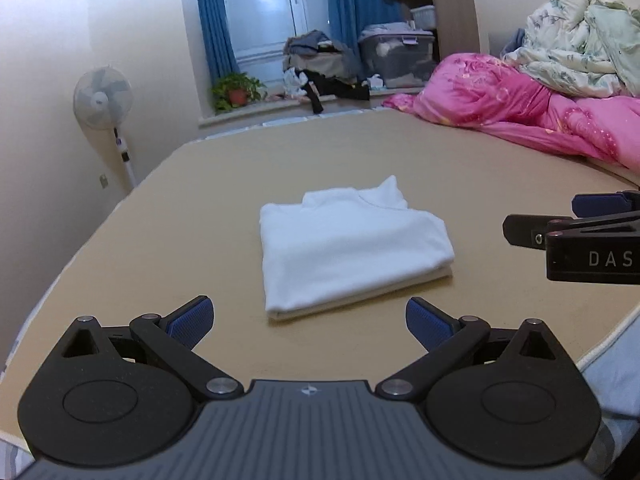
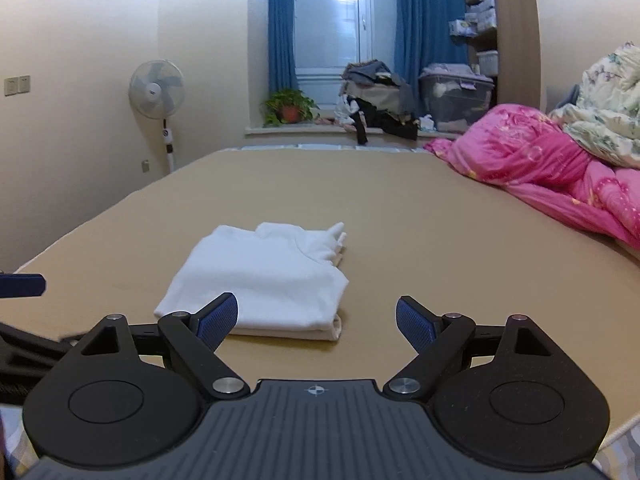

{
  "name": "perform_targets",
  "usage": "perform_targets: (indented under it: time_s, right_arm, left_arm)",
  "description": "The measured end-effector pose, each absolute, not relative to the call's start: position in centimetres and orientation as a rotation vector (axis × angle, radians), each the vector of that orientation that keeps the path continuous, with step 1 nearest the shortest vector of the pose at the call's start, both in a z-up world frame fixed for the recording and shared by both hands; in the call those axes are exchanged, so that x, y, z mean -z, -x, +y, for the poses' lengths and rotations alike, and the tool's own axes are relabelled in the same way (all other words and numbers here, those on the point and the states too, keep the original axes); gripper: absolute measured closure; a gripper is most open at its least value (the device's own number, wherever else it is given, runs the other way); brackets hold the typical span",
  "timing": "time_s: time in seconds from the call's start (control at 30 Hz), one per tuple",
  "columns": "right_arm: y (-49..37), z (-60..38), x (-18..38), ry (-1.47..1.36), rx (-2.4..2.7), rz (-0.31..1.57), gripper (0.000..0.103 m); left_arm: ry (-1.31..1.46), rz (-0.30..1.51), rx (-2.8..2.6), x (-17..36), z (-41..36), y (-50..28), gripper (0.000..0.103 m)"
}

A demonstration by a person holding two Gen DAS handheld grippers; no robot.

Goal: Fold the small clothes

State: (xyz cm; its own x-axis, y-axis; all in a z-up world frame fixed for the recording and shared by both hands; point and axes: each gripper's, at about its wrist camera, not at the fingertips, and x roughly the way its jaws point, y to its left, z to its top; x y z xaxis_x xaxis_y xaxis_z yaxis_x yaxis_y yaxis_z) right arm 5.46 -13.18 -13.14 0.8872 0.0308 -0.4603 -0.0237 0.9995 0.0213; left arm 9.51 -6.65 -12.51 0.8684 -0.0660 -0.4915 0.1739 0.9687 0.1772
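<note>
both the left gripper [image 1: 310, 322] and the right gripper [image 2: 316, 320] have their jaws spread and hold nothing, just short of the folded white garment [image 1: 352, 248], which lies flat on the tan bed [image 1: 460, 168]. the fold looks finished, so the next move is probably fetching another piece. there is open room all round the garment; the pink quilt [image 1: 520, 108] is well apart, and the bed's near edge is close under the grippers.

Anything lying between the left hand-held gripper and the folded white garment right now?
Nothing: in the left wrist view only bare tan bed surface separates the open left hand-held gripper from the folded white garment.
</note>
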Motion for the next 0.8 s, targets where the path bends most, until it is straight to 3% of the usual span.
perform_targets:
  time_s: [0.4,0.8]
  right_arm:
    - [-7.6,-14.7,14.3,-0.108,0.003,0.544,0.015]
    - [-8.5,-11.7,15.0,-0.037,-0.075,0.553,0.015]
  left_arm:
    - [-0.089,0.667,0.051,13.6,-4.7,-12.2,0.0]
    - [-0.022,0.699,0.022,13.3,-3.4,-12.5,0.0]
